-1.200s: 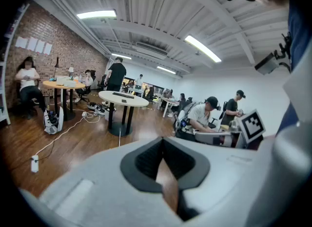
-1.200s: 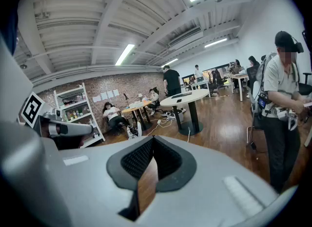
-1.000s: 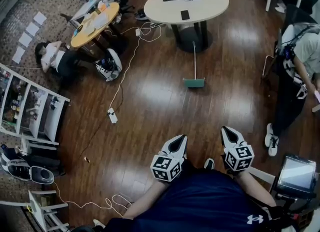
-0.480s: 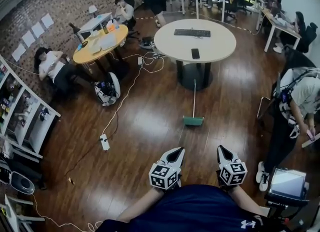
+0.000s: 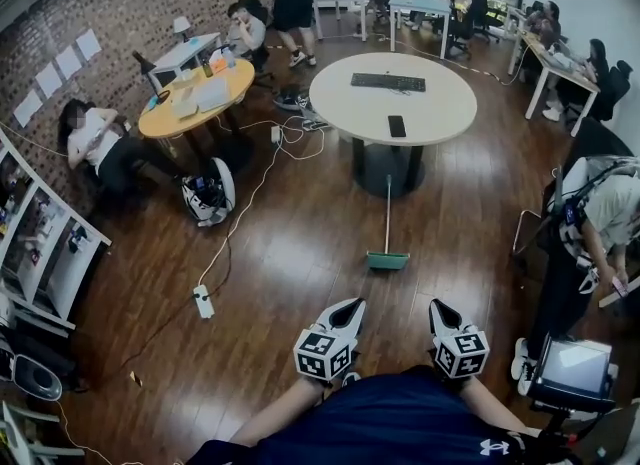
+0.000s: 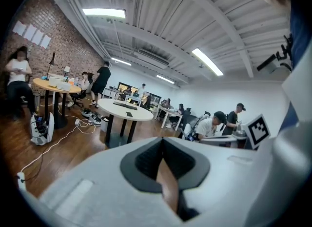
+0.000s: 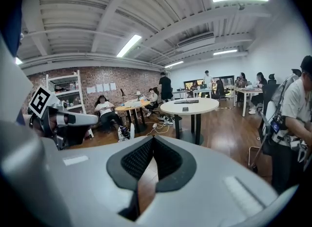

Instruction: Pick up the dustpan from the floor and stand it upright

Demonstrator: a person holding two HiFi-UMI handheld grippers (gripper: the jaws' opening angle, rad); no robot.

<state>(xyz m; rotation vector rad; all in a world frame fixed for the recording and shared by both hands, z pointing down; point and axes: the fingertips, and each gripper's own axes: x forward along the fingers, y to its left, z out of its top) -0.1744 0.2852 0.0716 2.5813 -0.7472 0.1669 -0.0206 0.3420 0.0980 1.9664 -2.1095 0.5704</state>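
A green dustpan (image 5: 387,260) lies flat on the wooden floor, and its long thin handle (image 5: 388,208) runs away from me toward the foot of the round white table (image 5: 445,111). Both grippers hang in front of my body, short of the pan. My left gripper (image 5: 350,306) is below and left of the pan, shut and empty. To the pan's lower right is my right gripper (image 5: 436,305), also shut with nothing in it. In the left gripper view the left gripper (image 6: 162,140) shows closed jaws. The right gripper (image 7: 152,139) looks the same in its own view. The pan is hidden in both gripper views.
A power strip (image 5: 203,301) with white cables lies on the floor to the left. A black-and-white device (image 5: 206,194) lies near an orange round table (image 5: 178,115). A person (image 5: 590,228) bends over at the right, next to a screen (image 5: 570,367). Shelves (image 5: 45,253) line the left wall.
I have walked forward with both grippers. The dustpan now lies much nearer to them and lower in the head view. Both jaws stay shut.
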